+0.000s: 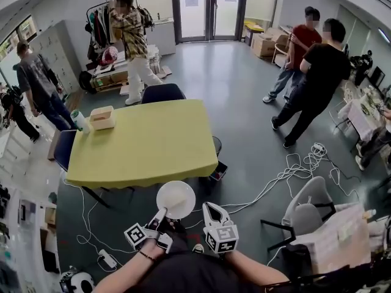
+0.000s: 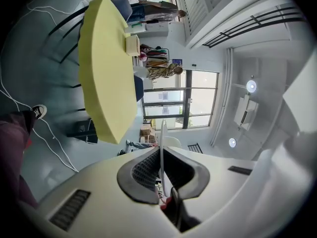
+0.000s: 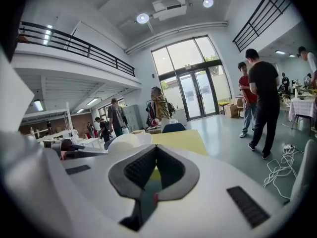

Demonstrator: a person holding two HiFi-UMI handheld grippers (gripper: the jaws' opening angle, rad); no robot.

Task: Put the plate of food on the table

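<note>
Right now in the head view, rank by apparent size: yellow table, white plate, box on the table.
1. yellow table
2. white plate
3. box
The plate is nearer the camera, so its true size against the box is unsure.

Open hall: grey floor [image 1: 244,84], glass double doors [image 1: 209,8] in the far wall, railed mezzanine [image 3: 74,43], round ceiling lights [image 3: 142,18]. Yellow table [image 1: 143,142] at centre, dark blue chair [image 1: 160,93] beyond it, grey chair [image 1: 308,209] near right, white cables [image 1: 293,170] between.
</note>
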